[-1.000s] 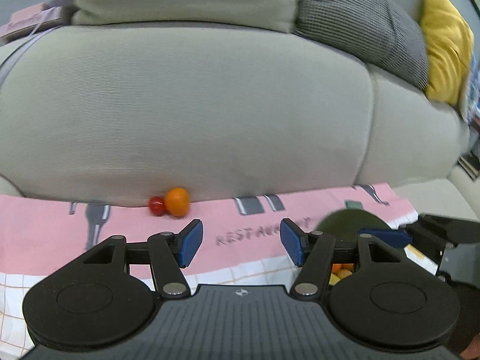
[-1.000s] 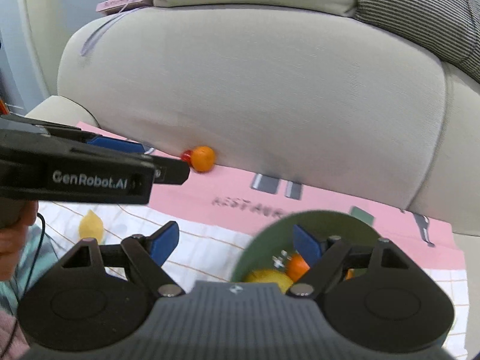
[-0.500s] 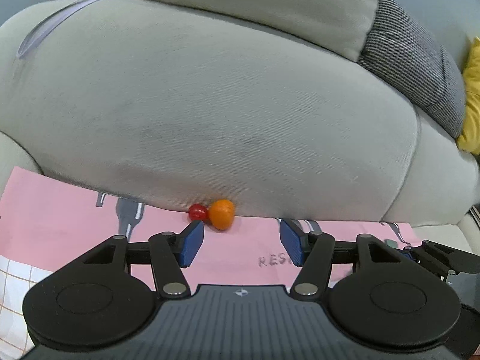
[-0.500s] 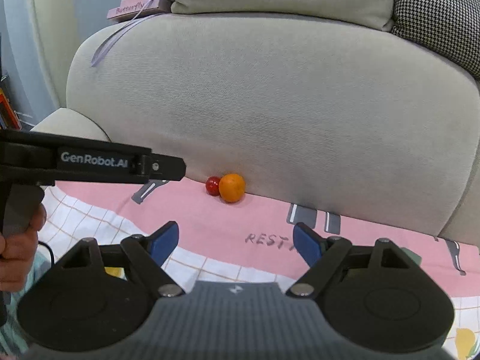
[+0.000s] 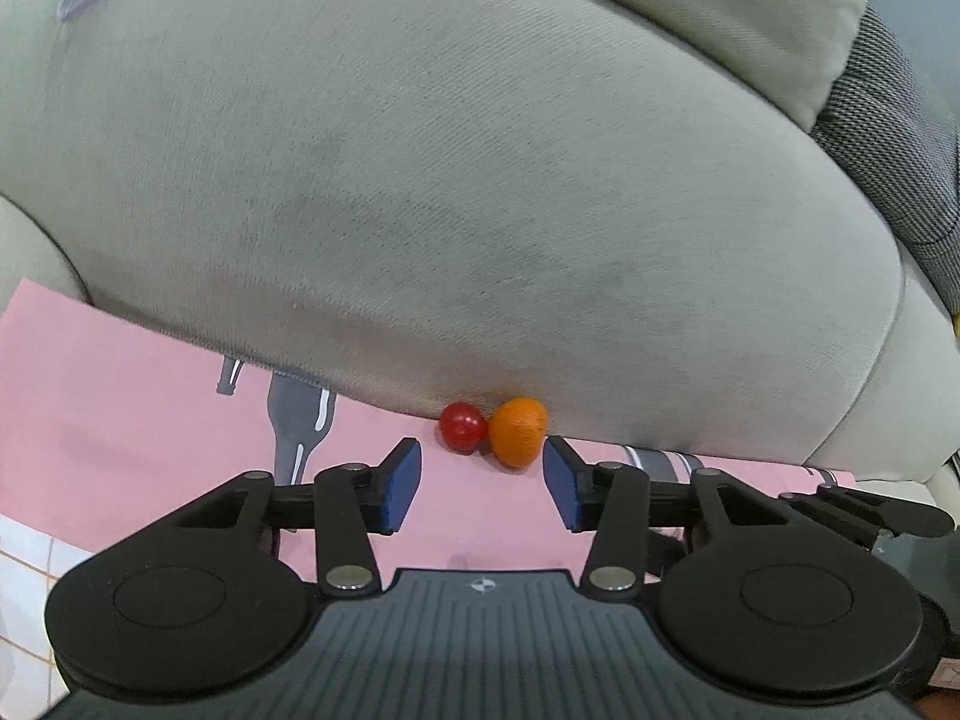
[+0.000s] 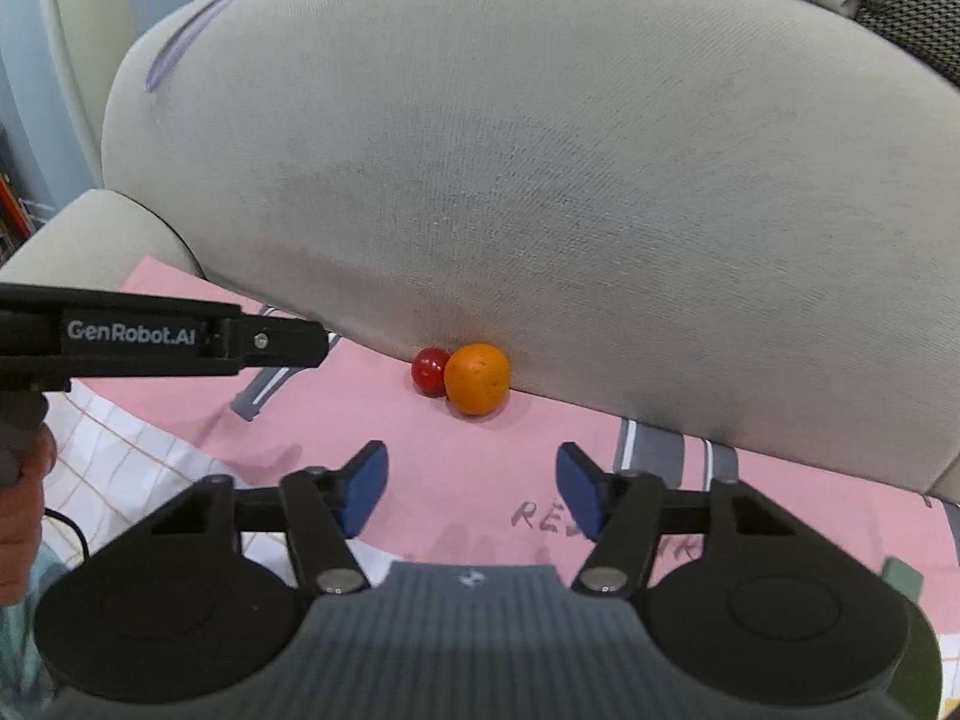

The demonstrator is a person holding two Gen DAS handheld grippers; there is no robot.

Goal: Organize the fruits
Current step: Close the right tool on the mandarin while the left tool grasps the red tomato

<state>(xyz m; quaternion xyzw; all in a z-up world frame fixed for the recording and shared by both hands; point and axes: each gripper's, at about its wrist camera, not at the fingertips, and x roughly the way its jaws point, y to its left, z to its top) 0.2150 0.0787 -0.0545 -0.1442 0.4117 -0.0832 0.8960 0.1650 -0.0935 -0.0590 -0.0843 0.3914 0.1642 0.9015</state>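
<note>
Left wrist view: left hand-held gripper (image 5: 482, 483) spread, nothing between its blue pads (image 5: 401, 483); jaws have just been closing in, no fruit inside them.
Right wrist view: right hand-held gripper (image 6: 471, 492) also spread and empty; its jaws have likewise just been narrowing, pink cloth showing through the gap.
Fruit: orange (image 5: 517, 431) and small red fruit (image 5: 461, 426) lie touching each other, red one on the left, both tucked against the foot of the sofa cushion (image 5: 456, 180).
Surface: pink printed cloth (image 5: 132, 396) spread over the sofa seat; a white checked patch shows at the near left.
Relative position: in the left view the orange sits just beyond the fingertips, nearer the right pad; in the right view both fruits lie farther ahead of the jaws.
Other gripper: body of the left tool crosses the left side of the right view, a hand (image 6: 24, 516) on its handle.
Step in hand, as judged: approach to the last loose pair, each gripper likely taking one fruit.
Next move calls for: straddling one fruit without nudging its neighbour; the cushion behind blocks any roll backward but crowds the far side.
Risk: round fruit may squirt sideways on soft cloth.
</note>
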